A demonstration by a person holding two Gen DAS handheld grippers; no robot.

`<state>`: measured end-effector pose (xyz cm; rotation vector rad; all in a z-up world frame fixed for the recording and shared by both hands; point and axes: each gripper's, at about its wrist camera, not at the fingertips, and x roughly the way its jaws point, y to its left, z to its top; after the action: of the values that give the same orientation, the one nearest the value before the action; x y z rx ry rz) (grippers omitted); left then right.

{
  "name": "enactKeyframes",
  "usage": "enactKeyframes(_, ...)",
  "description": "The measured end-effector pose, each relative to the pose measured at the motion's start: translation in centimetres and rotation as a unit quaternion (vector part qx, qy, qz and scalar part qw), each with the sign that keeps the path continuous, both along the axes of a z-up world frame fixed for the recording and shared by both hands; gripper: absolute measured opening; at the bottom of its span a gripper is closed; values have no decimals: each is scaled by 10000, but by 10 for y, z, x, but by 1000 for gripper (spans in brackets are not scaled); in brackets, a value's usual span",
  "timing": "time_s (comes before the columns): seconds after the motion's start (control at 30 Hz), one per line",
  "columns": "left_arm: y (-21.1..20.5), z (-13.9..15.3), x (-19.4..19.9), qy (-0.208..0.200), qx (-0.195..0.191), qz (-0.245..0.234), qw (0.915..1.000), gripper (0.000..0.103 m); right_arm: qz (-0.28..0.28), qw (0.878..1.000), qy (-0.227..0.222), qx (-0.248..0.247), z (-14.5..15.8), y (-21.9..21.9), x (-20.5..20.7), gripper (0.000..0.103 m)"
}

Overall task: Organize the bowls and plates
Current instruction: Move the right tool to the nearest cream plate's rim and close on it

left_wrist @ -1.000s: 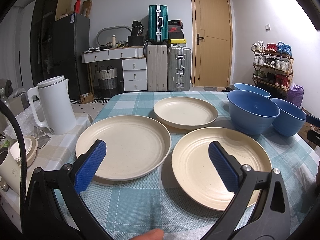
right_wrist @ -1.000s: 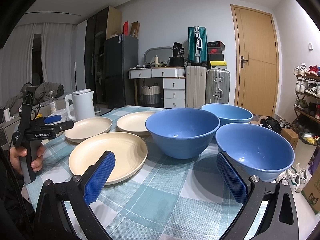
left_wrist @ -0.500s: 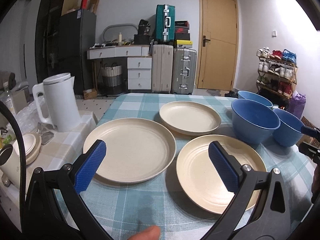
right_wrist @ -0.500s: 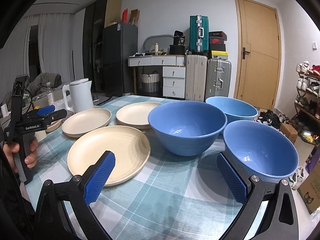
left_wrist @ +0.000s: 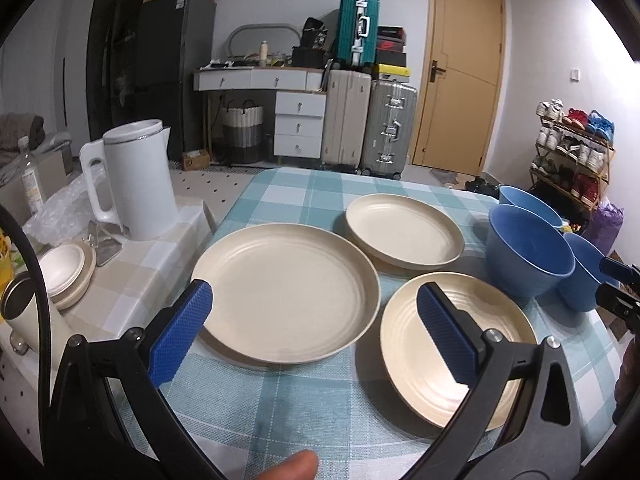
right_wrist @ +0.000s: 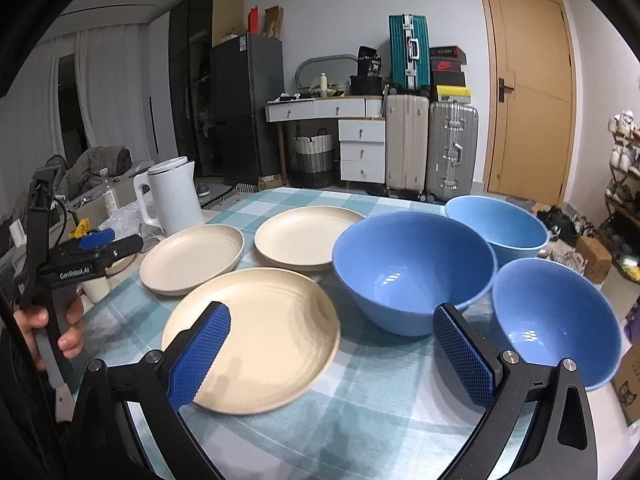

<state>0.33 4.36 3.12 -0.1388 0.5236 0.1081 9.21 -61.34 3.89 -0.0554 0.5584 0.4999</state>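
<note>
Three cream plates lie on the checked tablecloth: a left plate [left_wrist: 288, 292], a far plate [left_wrist: 404, 232] and a near right plate [left_wrist: 436, 344]. Three blue bowls stand to their right: a middle bowl [right_wrist: 412, 272], a far bowl [right_wrist: 496, 228] and a near bowl [right_wrist: 556, 320]. My left gripper [left_wrist: 316, 332] is open and empty, above the near edges of the left and near right plates. My right gripper [right_wrist: 332, 356] is open and empty, between the near right plate [right_wrist: 256, 332] and the middle bowl.
A white kettle [left_wrist: 136, 184] stands on a side table [left_wrist: 132, 280] left of the plates, with small dishes [left_wrist: 64, 272] and a steel cup [left_wrist: 20, 308]. Suitcases [left_wrist: 368, 116], a door and a shoe rack [left_wrist: 572, 152] stand behind. The table edge runs close behind the bowls.
Both grippers have risen and drawn back a little, so the plates and bowls sit lower and farther in view. Both stay open. No plate or bowl has moved.
</note>
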Motion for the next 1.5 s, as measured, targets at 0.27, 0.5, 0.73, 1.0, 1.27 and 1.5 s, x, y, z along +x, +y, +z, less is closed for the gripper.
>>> enactKeyframes(0.27, 16, 2, 12, 221, -6, 240, 9995, 102, 155, 9998, 136, 24, 13, 26, 25, 103)
enactKeyframes(0.5, 28, 4, 24, 353, -158, 407, 9984, 102, 350, 9989, 293, 93, 20, 47, 45, 103)
enactKeyframes(0.73, 36, 8, 40, 485, -85, 452, 9978, 102, 551, 9974, 445, 156, 26, 76, 67, 103)
enactKeyframes(1.0, 54, 8, 55, 610, -93, 588, 9964, 102, 731, 9956, 583, 121, 30, 107, 90, 103)
enactKeyframes(1.27, 71, -1, 69, 736, -163, 712, 9946, 102, 919, 9933, 696, 20, 24, 137, 108, 103)
enactKeyframes(1.5, 88, -19, 74, 906, -277, 819, 9921, 102, 1014, 9905, 928, -94, 10, 162, 124, 103)
